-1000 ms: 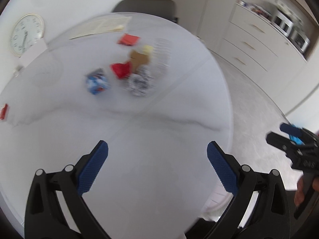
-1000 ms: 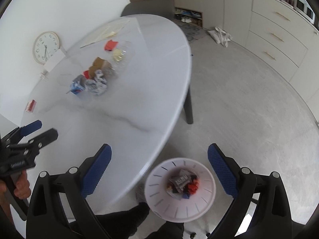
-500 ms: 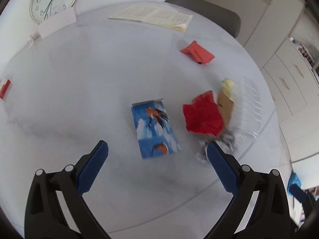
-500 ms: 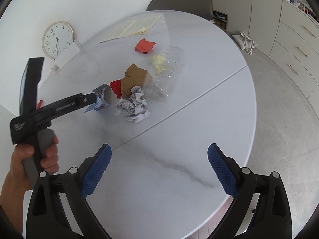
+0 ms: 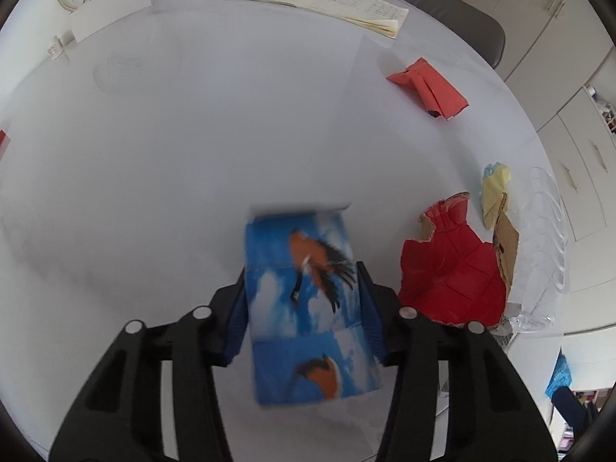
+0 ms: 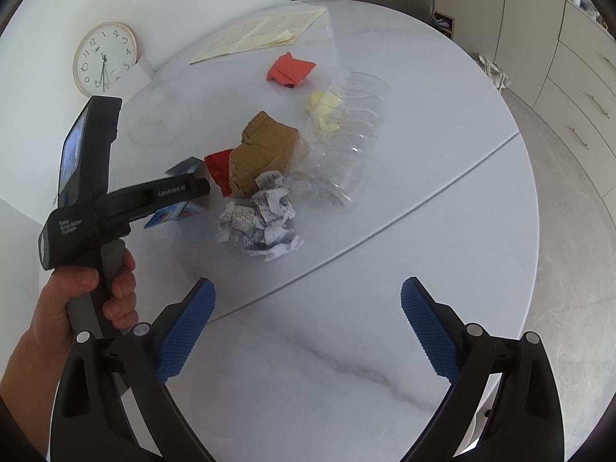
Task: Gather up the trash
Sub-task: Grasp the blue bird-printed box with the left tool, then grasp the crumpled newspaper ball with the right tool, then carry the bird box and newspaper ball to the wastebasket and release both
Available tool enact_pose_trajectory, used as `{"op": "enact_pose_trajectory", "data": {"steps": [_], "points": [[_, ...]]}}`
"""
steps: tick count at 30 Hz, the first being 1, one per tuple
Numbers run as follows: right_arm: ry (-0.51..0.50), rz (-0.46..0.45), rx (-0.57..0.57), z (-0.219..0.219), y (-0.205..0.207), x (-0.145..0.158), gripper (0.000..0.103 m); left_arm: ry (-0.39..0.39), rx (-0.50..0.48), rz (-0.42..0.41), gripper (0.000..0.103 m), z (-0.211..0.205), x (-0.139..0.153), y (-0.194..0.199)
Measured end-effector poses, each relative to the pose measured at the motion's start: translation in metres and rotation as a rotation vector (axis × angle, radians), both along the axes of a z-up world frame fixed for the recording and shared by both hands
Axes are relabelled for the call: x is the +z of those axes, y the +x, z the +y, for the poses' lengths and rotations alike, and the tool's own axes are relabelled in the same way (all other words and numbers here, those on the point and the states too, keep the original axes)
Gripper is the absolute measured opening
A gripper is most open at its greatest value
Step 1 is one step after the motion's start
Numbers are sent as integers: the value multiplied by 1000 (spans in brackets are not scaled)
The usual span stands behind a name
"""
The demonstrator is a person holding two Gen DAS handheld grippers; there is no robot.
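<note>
Round white marble table fills both views. Clear plastic bottle lies on side mid-table, beside brown cardboard piece and torn red carton. Right wrist view alone shows crumpled newspaper ball in front of cardboard, and person's hand gripping left tool's handle. Left gripper clenched on blue bird-print carton, pads against both its sides; left view alone shows print. Right gripper spread wide, empty, above near table edge. Folded red paper farther back.
</note>
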State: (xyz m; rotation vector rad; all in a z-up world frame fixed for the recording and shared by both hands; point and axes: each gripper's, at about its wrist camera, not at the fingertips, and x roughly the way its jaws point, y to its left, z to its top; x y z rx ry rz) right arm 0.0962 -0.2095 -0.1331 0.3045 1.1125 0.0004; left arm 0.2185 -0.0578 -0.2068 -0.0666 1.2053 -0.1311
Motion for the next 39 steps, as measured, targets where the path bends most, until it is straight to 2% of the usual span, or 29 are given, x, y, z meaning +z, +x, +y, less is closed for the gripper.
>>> {"op": "enact_pose_trajectory", "data": {"steps": [7, 13, 15, 16, 18, 22, 27, 31, 39], "points": [[-12, -8, 15, 25, 34, -12, 97, -1, -37, -38, 47, 13, 14, -8], [-98, 10, 12, 44, 58, -27, 96, 3, -20, -72, 47, 46, 38, -23], [-109, 14, 6, 46, 63, -31, 82, 2, -18, -87, 47, 55, 46, -29], [-112, 24, 10, 47, 66, -33, 78, -1, -18, -91, 47, 60, 50, -31], [-96, 36, 18, 47, 69, -37, 61, -13, -18, -106, 47, 68, 58, -38], [-77, 38, 6, 46, 65, -36, 55, -24, -36, -133, 47, 77, 72, -46], [-11, 45, -16, 40, 44, -30, 53, -21, -94, -162, 47, 71, 84, -64], [50, 28, -36, 33, 12, -17, 53, -34, -153, -174, 47, 66, 95, -97], [61, -5, -88, 0, -95, 22, 53, -101, -299, -141, 47, 36, 109, -181]]}}
